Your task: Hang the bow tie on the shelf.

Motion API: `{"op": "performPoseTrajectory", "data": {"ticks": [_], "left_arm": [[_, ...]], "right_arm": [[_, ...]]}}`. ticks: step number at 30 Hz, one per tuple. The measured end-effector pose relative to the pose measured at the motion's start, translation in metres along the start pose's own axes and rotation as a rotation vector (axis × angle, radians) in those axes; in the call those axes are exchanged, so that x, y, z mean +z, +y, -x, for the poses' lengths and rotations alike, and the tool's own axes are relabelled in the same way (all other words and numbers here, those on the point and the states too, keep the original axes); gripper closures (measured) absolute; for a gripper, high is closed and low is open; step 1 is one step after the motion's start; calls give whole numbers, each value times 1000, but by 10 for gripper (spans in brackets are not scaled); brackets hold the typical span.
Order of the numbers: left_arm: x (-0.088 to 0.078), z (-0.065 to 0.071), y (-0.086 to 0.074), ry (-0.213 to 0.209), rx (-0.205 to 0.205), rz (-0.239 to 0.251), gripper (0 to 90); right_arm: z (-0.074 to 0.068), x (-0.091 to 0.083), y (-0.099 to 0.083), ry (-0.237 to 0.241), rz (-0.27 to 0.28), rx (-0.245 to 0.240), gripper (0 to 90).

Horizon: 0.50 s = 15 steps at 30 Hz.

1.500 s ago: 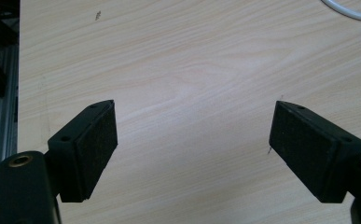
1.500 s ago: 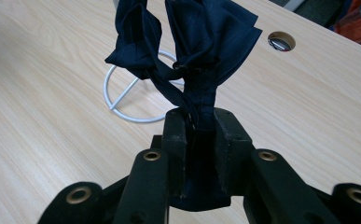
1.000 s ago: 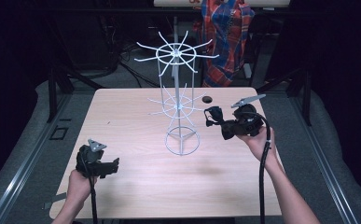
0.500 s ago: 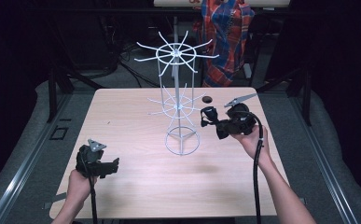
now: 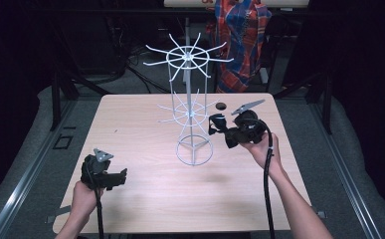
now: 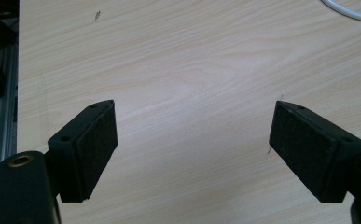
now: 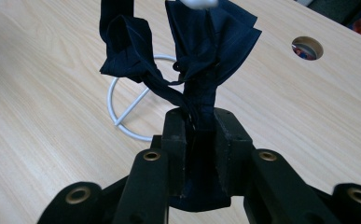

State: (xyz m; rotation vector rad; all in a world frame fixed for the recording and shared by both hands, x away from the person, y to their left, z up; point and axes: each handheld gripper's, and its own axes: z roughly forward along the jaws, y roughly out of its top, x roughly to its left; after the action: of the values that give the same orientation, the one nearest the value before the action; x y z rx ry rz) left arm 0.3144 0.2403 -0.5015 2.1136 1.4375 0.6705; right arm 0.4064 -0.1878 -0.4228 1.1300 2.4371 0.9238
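Note:
A white wire rack (image 5: 192, 114) with spoked tiers stands on a ring base (image 5: 194, 152) at the middle of the table. My right gripper (image 5: 220, 127) is held just right of the rack's lower tier, shut on a dark navy piece of cloth (image 5: 216, 121). In the right gripper view the cloth (image 7: 206, 37) rises bunched out of the closed jaws of that gripper (image 7: 205, 126), above the ring base (image 7: 122, 116). My left gripper (image 5: 119, 177) rests at the front left. Its jaws (image 6: 192, 140) stand open over bare wood.
The light wooden table (image 5: 140, 124) has a round hole (image 5: 221, 106) behind the right gripper. Dark floor and metal rails surround it. A plaid-covered object (image 5: 242, 35) stands behind the far edge. A bit of the white ring base (image 6: 350, 11) shows in the left gripper view.
My right gripper has moved left toward the rack, carrying the navy cloth. The left gripper has stayed where it was.

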Motion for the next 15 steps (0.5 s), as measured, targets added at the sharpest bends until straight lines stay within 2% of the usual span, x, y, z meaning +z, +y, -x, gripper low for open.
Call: {"op": "performPoseTrajectory", "data": {"ticks": [15], "left_arm": [[0,0,0,0,1,1,155]], "right_arm": [[-10,16,7,-4,-19,-30,757]]}}
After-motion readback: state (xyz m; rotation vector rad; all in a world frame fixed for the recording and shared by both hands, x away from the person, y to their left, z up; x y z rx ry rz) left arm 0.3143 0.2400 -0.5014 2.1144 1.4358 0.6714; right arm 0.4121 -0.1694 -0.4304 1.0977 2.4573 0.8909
